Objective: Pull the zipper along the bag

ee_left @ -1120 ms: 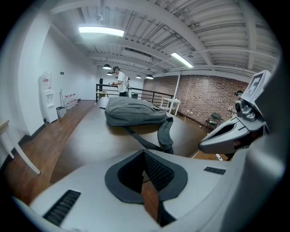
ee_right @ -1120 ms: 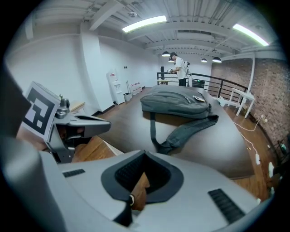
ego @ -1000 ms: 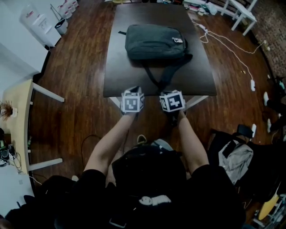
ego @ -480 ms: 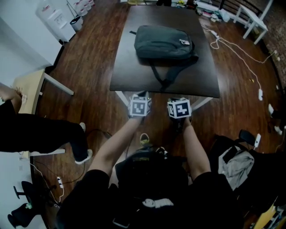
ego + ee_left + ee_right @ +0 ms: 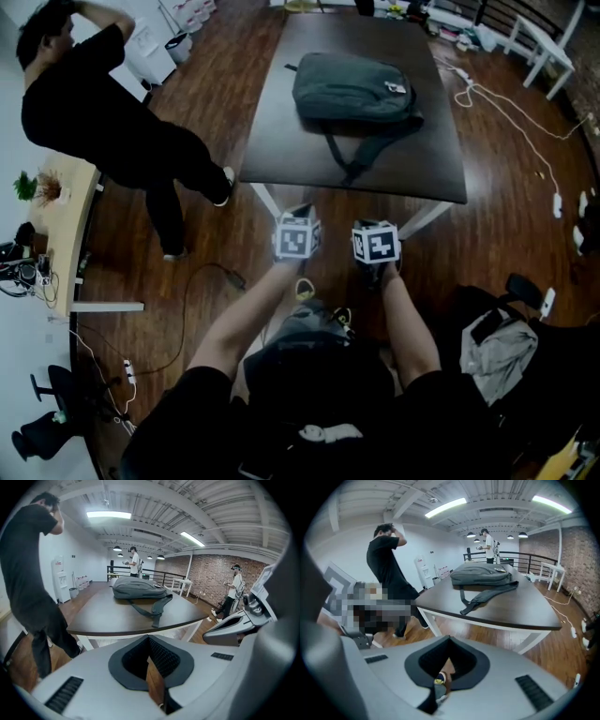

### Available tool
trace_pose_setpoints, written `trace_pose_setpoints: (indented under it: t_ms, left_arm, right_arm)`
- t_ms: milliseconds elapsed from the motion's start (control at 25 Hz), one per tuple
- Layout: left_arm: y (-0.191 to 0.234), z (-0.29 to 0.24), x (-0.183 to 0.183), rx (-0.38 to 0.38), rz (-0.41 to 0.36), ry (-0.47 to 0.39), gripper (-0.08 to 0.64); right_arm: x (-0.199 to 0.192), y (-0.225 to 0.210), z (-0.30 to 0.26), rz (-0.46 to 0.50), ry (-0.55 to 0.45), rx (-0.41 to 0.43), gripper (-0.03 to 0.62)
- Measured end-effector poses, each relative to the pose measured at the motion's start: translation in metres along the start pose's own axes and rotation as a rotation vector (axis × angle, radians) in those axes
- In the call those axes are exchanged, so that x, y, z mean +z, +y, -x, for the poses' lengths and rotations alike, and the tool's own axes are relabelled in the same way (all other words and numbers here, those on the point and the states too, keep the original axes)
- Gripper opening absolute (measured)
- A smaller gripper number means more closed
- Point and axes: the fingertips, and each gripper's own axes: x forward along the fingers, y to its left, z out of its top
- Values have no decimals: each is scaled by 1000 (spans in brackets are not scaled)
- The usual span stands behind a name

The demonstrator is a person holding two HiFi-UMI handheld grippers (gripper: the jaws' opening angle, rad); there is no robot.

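Dark table (image 5: 281, 159), on which a soft grey bag (image 5: 352, 89) is laid toward the far end, its strap (image 5: 361, 155) trailed nearward. The fabric is judged limp and light, best pinned beside the zipper while the pull tab, not discernible, is pinched. Left gripper (image 5: 150, 644) and right gripper (image 5: 449, 644) are held short of the table, closed and empty.
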Motion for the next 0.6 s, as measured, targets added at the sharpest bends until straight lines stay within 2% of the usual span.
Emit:
trace_pose_setpoints:
  t_ms: [160, 360, 600]
  left_arm:
    - [7, 5, -2, 3, -7, -4, 3]
    - [7, 6, 3, -54, 8, -17, 3]
    - [22, 1, 8, -84, -13, -15, 3]
  right_arm:
    - [2, 6, 0, -1, -5, -17, 9]
    - [8, 15, -2, -22, -14, -58, 9]
    - [8, 13, -6, -33, -7, -146, 9]
